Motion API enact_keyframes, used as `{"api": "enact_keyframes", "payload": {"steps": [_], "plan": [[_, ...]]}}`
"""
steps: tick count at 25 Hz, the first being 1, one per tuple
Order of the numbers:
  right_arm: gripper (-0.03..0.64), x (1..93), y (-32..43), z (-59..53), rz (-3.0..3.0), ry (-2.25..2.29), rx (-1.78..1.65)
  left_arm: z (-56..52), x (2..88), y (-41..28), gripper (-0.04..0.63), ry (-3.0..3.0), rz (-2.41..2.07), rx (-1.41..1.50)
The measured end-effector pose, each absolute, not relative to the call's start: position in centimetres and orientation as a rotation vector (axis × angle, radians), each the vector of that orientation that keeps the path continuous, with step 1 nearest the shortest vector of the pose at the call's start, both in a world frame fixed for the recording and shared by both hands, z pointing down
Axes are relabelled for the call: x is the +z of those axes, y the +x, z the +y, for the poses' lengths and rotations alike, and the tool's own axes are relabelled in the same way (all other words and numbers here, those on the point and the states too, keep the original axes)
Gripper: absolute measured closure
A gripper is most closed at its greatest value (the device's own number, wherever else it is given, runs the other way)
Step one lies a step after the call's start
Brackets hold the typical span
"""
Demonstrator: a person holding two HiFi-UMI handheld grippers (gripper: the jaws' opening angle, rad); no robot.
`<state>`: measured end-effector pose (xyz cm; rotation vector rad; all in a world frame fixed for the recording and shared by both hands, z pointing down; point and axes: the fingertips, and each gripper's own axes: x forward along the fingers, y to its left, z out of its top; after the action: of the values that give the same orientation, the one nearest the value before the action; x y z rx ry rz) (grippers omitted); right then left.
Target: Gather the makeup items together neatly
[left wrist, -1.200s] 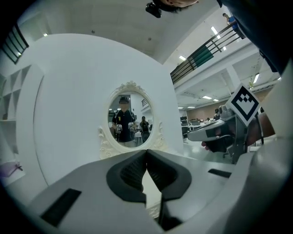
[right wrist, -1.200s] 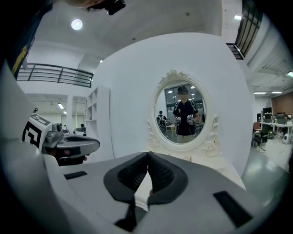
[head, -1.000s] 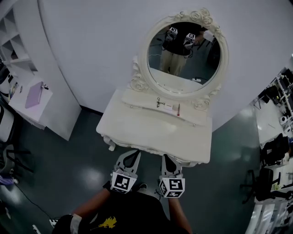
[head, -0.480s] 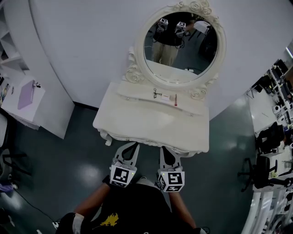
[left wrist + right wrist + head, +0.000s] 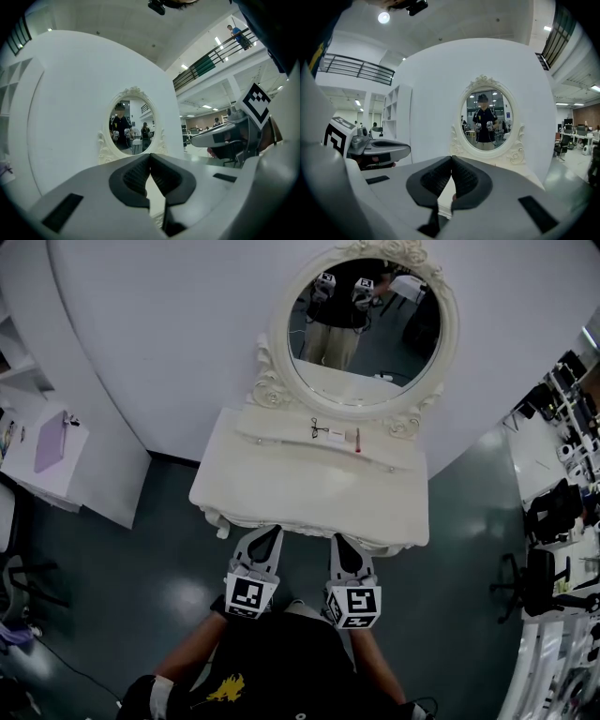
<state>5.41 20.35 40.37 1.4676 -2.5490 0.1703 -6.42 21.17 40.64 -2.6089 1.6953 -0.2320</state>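
Note:
A white dressing table with an oval mirror stands against the curved white wall. On its raised back shelf lie a small dark eyelash curler, a pale flat item and a thin red stick. My left gripper and right gripper hover side by side at the table's front edge, both shut and holding nothing. In the left gripper view the pads meet, and in the right gripper view the pads also touch, with the mirror straight ahead.
A white shelf unit with a purple pad stands at the left. Desks, chairs and equipment crowd the right side. Dark green floor surrounds the table. The person's dark shirt fills the bottom of the head view.
The head view has shifted so the table and mirror sit slightly higher and left in the picture. Both grippers stay shut near the front edge.

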Motion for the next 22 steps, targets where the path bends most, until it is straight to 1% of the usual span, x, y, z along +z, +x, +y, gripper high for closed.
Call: {"api": "enact_keyframes", "payload": {"steps": [6, 9, 14, 22], "plan": [[0.603, 41.1, 6.4, 20.3, -2.503, 1.502, 0.19, 21.1, 41.6, -7.9, 0.581, -2.68, 1.796, -0.174], [0.602, 41.2, 6.7, 20.1, -2.471, 1.523, 0.215, 21.4, 41.7, -9.2, 0.58, -2.669, 1.796, -0.23], [0.601, 40.4, 5.6, 19.7, -2.449, 1.514, 0.164, 20.5, 43.0, -12.2, 0.58, -2.665, 1.824, -0.286], [0.601, 41.8, 5.1, 19.9, -2.367, 1.537, 0.206, 20.1, 45.8, -13.4, 0.58, -2.729, 1.798, -0.344]]}}
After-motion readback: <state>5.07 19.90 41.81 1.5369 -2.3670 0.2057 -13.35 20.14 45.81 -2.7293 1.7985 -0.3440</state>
